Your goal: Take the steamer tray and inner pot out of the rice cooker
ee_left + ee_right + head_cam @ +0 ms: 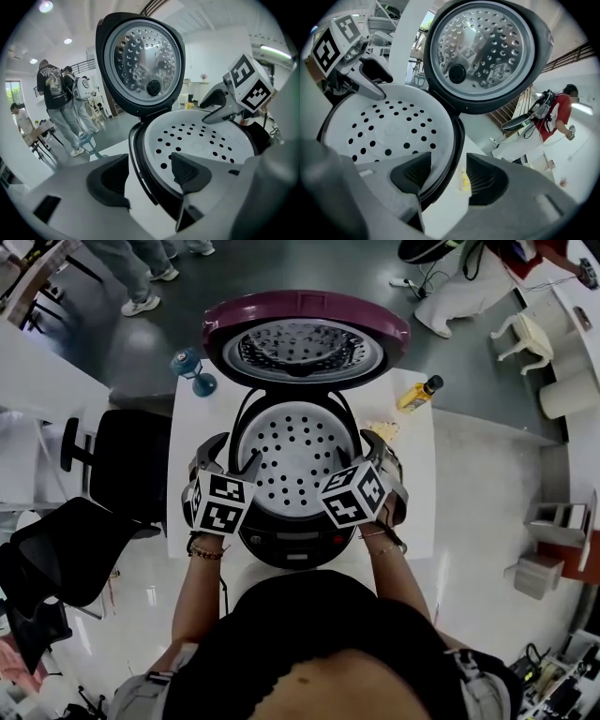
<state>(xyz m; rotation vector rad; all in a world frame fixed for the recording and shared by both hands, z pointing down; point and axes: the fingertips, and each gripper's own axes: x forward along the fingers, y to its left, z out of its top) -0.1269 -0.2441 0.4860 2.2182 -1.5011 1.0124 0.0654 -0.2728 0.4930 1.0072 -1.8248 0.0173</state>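
The rice cooker (298, 542) stands open on a white table, its purple lid (305, 338) tipped back. The white perforated steamer tray (298, 451) sits in its mouth and hides the inner pot. My left gripper (234, 465) is at the tray's left rim. Its jaws (147, 180) straddle the rim, one pad over the tray and one outside the cooker wall, with a gap on both sides. My right gripper (370, 456) is at the right rim. Its jaws (443, 180) straddle that rim the same way, and neither pad presses on it. Both grippers are open.
A yellow bottle (419, 394) lies on the table's far right corner, and a blue object (192, 367) stands at its far left corner. Something small and yellow (382, 430) lies beside the cooker. Black chairs (122, 474) stand to the left. People (56, 93) stand further off.
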